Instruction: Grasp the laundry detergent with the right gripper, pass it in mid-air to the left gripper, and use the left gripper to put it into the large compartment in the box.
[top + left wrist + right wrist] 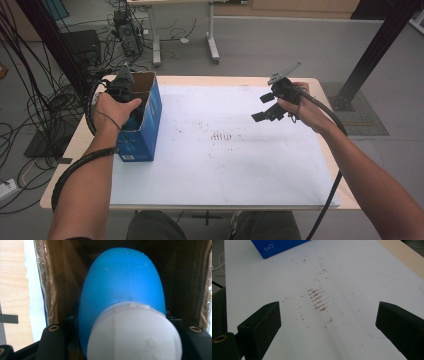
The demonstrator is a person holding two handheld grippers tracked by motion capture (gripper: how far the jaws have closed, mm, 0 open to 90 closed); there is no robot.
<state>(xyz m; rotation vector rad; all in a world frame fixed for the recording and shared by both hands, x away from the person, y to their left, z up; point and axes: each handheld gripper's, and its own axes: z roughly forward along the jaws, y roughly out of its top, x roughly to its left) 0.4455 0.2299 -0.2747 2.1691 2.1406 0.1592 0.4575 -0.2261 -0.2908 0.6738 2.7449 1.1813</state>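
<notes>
The left gripper [131, 111] reaches into the open blue box [150, 125] at the table's [310, 200] left edge, its jaws apparently clamped around a blue bottle [122, 277] with a white cap [135, 332]. The right gripper [267, 106] hovers released above the table's right side.

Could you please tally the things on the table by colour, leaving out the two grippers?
Blue: 2, the open box and the bottle body inside it.
White: 2, the bottle cap and the table mat.
Total: 4.
</notes>
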